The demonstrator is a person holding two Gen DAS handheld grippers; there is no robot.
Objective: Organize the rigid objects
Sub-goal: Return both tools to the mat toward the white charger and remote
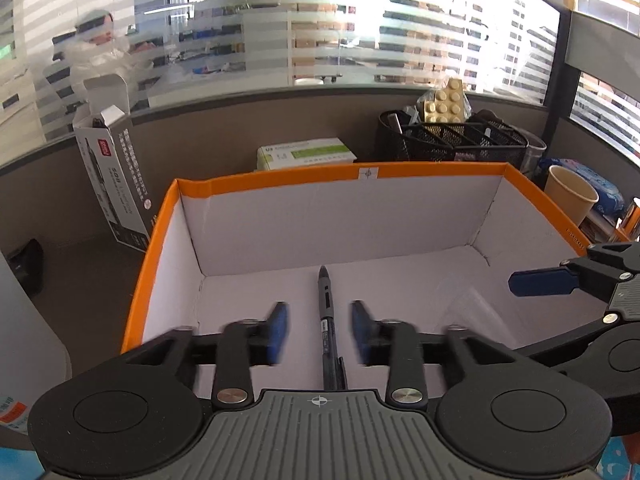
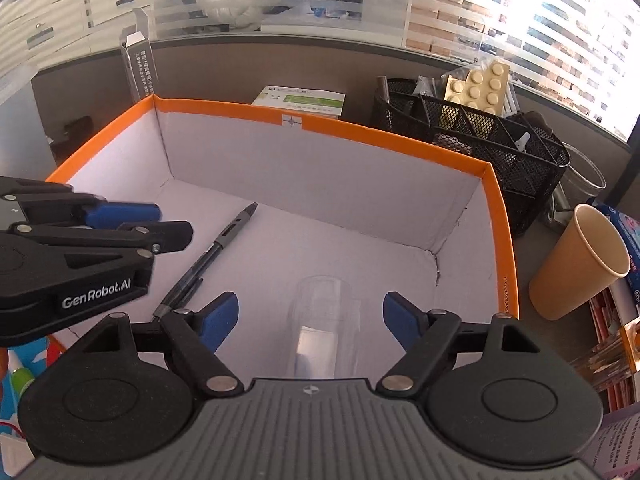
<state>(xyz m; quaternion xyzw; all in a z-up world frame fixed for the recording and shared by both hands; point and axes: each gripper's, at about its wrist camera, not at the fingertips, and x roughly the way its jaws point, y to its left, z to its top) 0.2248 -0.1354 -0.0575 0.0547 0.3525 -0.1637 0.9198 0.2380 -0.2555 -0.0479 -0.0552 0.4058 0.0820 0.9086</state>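
A white cardboard box with an orange rim (image 1: 280, 178) (image 2: 360, 128) fills both views. A black pen (image 1: 326, 312) (image 2: 224, 244) lies on its floor. My left gripper (image 1: 320, 328) hangs over the pen, open, blue pads on either side and clear of it. A clear plastic cup (image 2: 324, 320) lies on its side on the box floor, faint in the left wrist view (image 1: 472, 308). My right gripper (image 2: 311, 320) is open around the cup, with its pads away from the cup's sides. Each gripper shows in the other's view: the left gripper (image 2: 160, 220) and a right fingertip (image 1: 540, 282).
Behind the box stand a black mesh organizer (image 1: 452, 140) (image 2: 480, 136) holding a beige building brick (image 1: 444, 106), a green-and-white packet (image 1: 306, 156), and a tall white carton (image 1: 112, 184). A brown paper cup (image 2: 580, 264) stands right of the box.
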